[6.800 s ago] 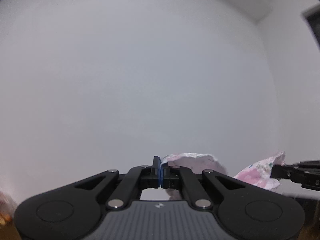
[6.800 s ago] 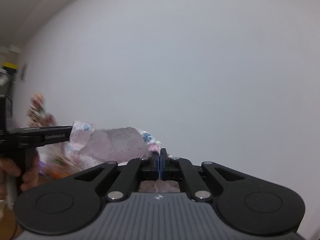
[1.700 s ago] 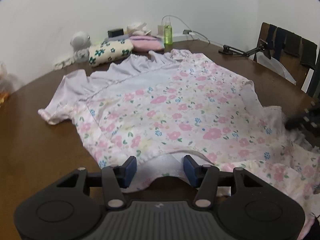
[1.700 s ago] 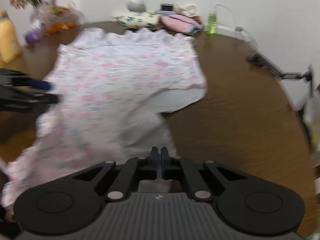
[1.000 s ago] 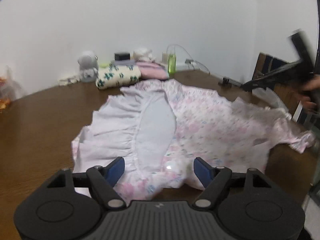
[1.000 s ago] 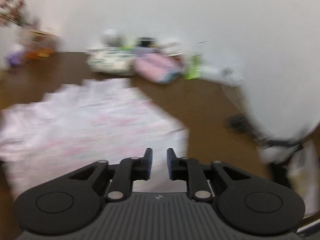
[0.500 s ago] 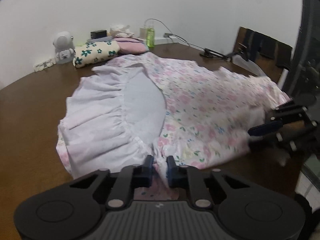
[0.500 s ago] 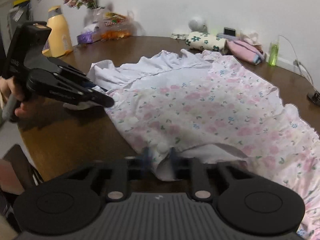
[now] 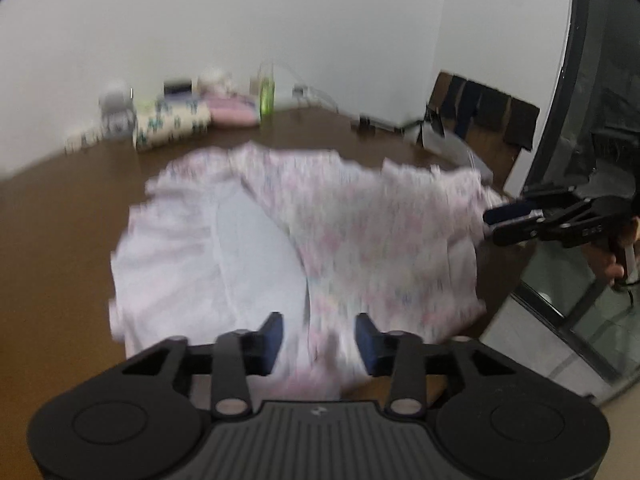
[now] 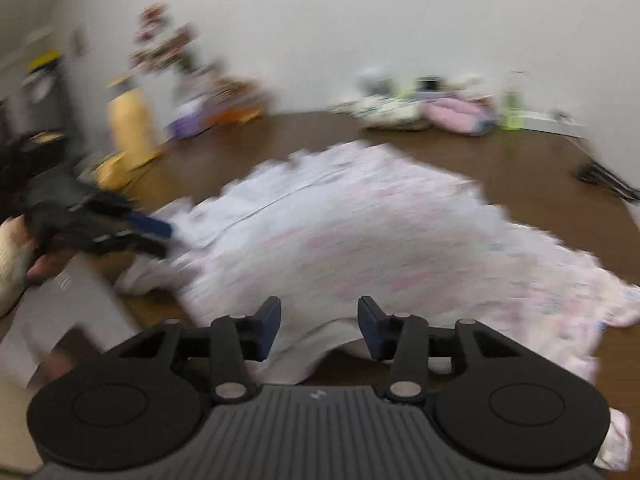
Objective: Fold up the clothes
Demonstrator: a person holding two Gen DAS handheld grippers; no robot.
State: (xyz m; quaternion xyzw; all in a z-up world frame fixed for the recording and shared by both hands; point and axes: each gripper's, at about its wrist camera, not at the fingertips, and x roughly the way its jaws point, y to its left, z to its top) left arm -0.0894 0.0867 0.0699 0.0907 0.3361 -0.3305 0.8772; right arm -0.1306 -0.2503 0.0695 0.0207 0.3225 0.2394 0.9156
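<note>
The floral dress (image 9: 360,232) lies spread flat on the brown desk (image 9: 60,220), and both views are smeared with blur. Seen from the left wrist camera, its long axis runs across the picture: the plain white ruffled part sits at the left, the pink flower-print part stretches off to the right, reaching the desk's right edge.

The left claw (image 9: 319,338) sits at the dress's near edge, its blue pads apart and opening. Cloth lies in the gap between them, but the pads do not press on it. Out at the right end of the dress is the right claw (image 9: 502,222), tips just at the fabric, with a hand (image 9: 616,264) behind it.

From the right wrist camera, the right claw (image 10: 319,322) is likewise parted and opening, over the near hem, fabric lying between the pads without being pinched. The dress runs away from it toward the upper left, where the left claw (image 10: 154,236) meets its white ruffled end.

Folded clothes (image 10: 424,112) and a green bottle (image 10: 512,114) stand by the far wall, well apart from the dress.
</note>
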